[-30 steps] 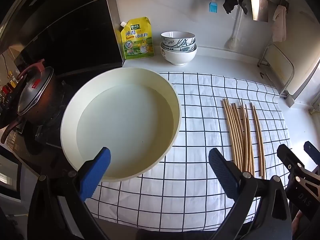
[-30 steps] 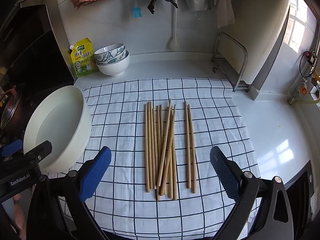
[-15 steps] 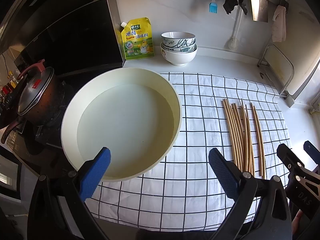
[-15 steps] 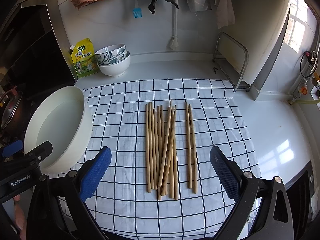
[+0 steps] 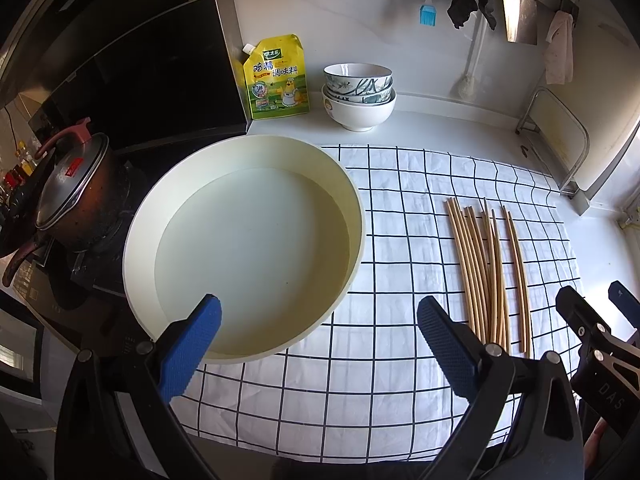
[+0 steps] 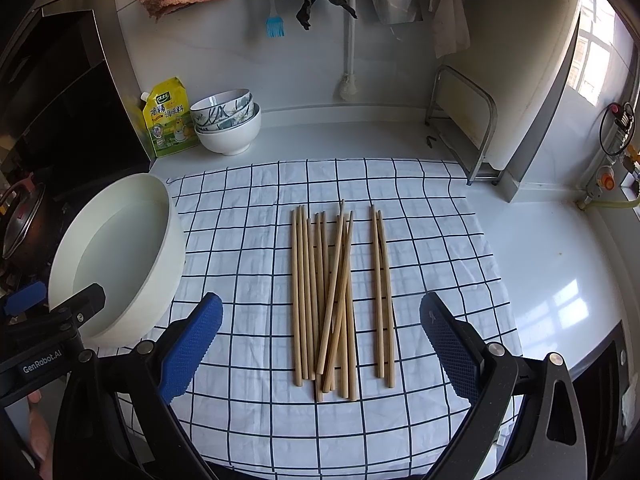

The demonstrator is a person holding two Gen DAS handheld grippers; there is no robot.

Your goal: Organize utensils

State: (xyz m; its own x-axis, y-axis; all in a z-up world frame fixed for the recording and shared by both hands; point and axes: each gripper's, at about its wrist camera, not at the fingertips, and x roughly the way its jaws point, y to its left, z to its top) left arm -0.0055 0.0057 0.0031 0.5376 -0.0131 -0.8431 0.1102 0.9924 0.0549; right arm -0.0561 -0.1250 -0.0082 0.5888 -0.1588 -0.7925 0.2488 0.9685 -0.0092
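Several wooden chopsticks (image 6: 326, 300) lie in a loose pile on a white checked cloth (image 6: 248, 240), with a separate pair (image 6: 382, 296) just to their right. They also show in the left wrist view (image 5: 480, 272). A large cream basin (image 5: 244, 248) sits at the cloth's left edge, also seen in the right wrist view (image 6: 116, 256). My left gripper (image 5: 318, 340) is open and empty, hovering over the basin's near rim. My right gripper (image 6: 320, 344) is open and empty, above the near ends of the chopsticks.
Stacked bowls (image 5: 359, 94) and a yellow seasoning pouch (image 5: 278, 78) stand at the back wall. A dark pot (image 5: 72, 196) sits on the stove at left. A metal rack (image 6: 464, 128) stands at back right. A blue brush (image 6: 274, 24) and cloths hang above.
The right gripper has drifted slightly, so the chopsticks sit a touch lower in its view. The left gripper has barely moved.
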